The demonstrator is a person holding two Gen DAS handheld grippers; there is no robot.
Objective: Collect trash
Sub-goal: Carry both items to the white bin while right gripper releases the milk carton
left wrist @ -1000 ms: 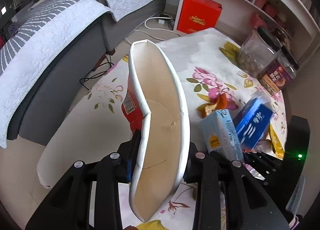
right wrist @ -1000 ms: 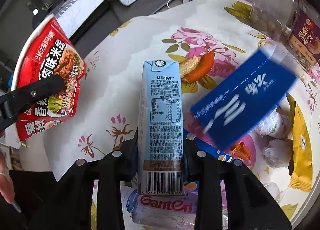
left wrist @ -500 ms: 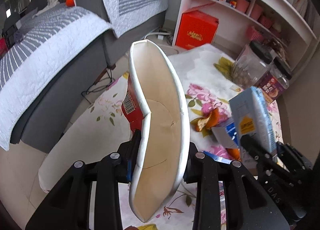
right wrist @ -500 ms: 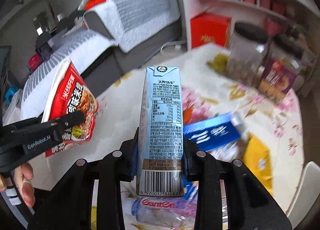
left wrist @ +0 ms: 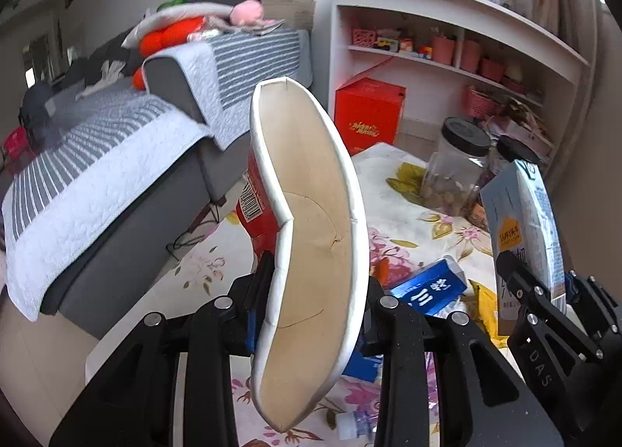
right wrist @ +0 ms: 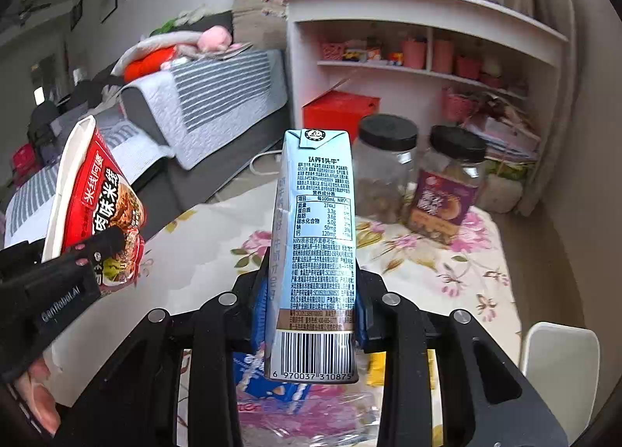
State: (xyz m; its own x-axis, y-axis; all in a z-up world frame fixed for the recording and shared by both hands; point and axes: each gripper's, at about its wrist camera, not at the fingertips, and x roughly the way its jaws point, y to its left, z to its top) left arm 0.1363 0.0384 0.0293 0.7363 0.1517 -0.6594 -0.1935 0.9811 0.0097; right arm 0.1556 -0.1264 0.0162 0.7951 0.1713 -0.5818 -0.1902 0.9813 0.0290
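Observation:
My left gripper [left wrist: 311,283] is shut on a squashed red-and-white noodle cup [left wrist: 311,221], held up above the floral table [left wrist: 404,213]; the cup also shows in the right wrist view [right wrist: 97,205]. My right gripper [right wrist: 311,291] is shut on a light blue milk carton [right wrist: 317,244], held upright above the table; the carton also shows at the right of the left wrist view [left wrist: 525,237]. A blue carton [left wrist: 427,287], a yellow wrapper [left wrist: 486,311] and a crushed plastic bottle [left wrist: 353,423] lie on the table below.
Two black-lidded jars [right wrist: 385,170] [right wrist: 451,190] stand at the table's far edge. A white shelf unit [right wrist: 427,58] and red box [right wrist: 338,108] are behind. A grey sofa with striped blankets [left wrist: 97,182] is on the left. A white chair corner [right wrist: 559,365] is at the right.
Both grippers have risen and tilted up with their loads. The views now show the shelf and sofa rather than the tabletop.

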